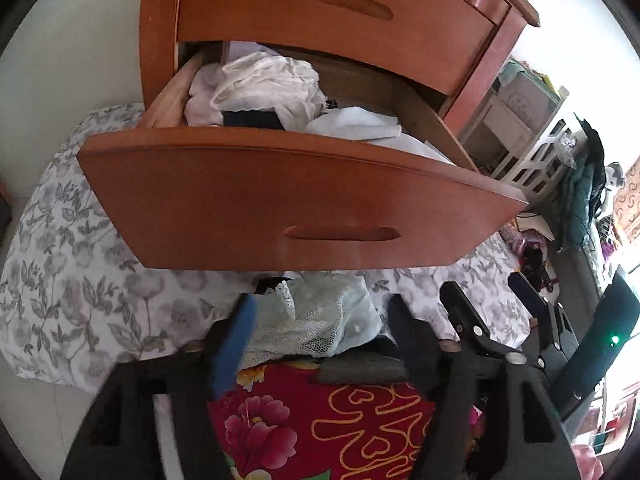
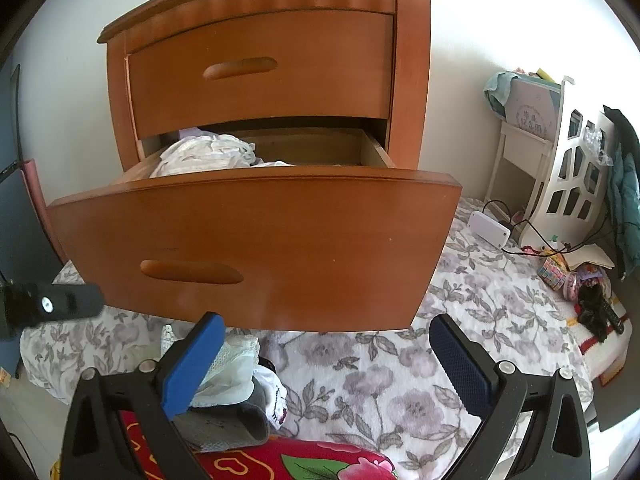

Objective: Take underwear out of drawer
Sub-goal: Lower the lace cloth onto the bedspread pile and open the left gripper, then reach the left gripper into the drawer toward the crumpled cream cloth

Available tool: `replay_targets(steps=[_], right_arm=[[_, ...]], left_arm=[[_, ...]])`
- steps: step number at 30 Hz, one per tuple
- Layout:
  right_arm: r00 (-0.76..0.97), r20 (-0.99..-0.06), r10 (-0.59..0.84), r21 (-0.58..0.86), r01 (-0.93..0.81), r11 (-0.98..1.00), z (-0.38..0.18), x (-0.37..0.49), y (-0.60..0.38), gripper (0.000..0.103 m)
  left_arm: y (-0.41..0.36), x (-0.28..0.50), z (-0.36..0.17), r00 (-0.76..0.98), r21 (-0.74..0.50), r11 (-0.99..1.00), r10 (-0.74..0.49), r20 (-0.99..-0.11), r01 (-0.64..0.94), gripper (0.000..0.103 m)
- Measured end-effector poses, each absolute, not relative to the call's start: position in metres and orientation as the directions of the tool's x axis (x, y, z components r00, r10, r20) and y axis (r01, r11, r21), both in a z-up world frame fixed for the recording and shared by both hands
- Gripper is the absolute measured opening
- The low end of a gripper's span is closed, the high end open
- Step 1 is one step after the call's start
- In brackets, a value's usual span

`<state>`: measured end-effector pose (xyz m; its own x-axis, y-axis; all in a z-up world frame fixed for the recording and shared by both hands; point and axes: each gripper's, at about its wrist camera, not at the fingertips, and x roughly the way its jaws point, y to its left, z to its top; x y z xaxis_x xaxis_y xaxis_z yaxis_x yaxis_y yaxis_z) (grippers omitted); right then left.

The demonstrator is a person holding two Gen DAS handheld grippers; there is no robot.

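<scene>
I find my left gripper (image 1: 320,312) open over a pale lace undergarment (image 1: 320,320) lying on the bed's floral sheet (image 1: 80,280), below the pulled-out drawer (image 1: 280,192); nothing is gripped. My right gripper (image 2: 328,356) waits open alongside. More underwear (image 1: 264,80) fills the drawer's left half, awaiting removal.

Behind my spot there's a plain white wall (image 2: 460,60), and a floral grey-and-white bedsheet (image 2: 472,304) covers pretty much everything underfoot. Off to the right sits a small white bedside stand (image 2: 520,160) next to a white cut-out panel rack (image 2: 568,184) with a teal jacket (image 2: 628,200) hanging on it. Strong daylight washes in from the right side.
</scene>
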<state>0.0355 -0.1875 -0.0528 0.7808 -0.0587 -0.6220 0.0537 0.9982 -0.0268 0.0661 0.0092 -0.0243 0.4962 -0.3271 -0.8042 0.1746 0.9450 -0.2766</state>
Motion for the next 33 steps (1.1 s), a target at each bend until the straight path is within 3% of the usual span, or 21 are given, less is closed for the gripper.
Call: replay_targets(steps=[3, 10, 13, 25, 30, 33], right_arm=[[0.782, -0.621, -0.059, -0.028, 0.054, 0.998, -0.053, 0.036, -0.188, 0.103], [0.781, -0.622, -0.059, -0.028, 0.054, 0.998, -0.053, 0.036, -0.187, 0.103], [0.78, -0.623, -0.06, -0.026, 0.056, 0.998, -0.052, 0.036, -0.188, 0.103], [0.773, -0.632, -0.056, -0.022, 0.055, 0.998, -0.053, 0.037, -0.189, 0.103], [0.77, -0.636, -0.052, -0.018, 0.053, 0.998, -0.054, 0.037, -0.189, 0.103], [0.766, -0.641, -0.047, -0.011, 0.051, 0.999, -0.055, 0.038, -0.19, 0.103]], left_arm=[[0.01, 0.067, -0.019, 0.522, -0.258, 0.952, -0.307, -0.796, 0.168, 0.089], [0.012, 0.069, -0.013, 0.566, -0.205, 0.964, -0.265, -0.781, 0.169, 0.093], [0.015, 0.071, -0.004, 0.592, -0.205, 0.964, -0.266, -0.761, 0.17, 0.101], [0.035, 0.114, 0.08, 0.72, -0.22, 0.954, -0.299, -0.627, 0.205, 0.102], [0.039, 0.145, 0.102, 0.704, -0.204, 0.953, -0.302, -0.643, 0.222, 0.102], [0.042, 0.166, 0.104, 0.663, -0.201, 0.962, -0.272, -0.698, 0.183, 0.102]])
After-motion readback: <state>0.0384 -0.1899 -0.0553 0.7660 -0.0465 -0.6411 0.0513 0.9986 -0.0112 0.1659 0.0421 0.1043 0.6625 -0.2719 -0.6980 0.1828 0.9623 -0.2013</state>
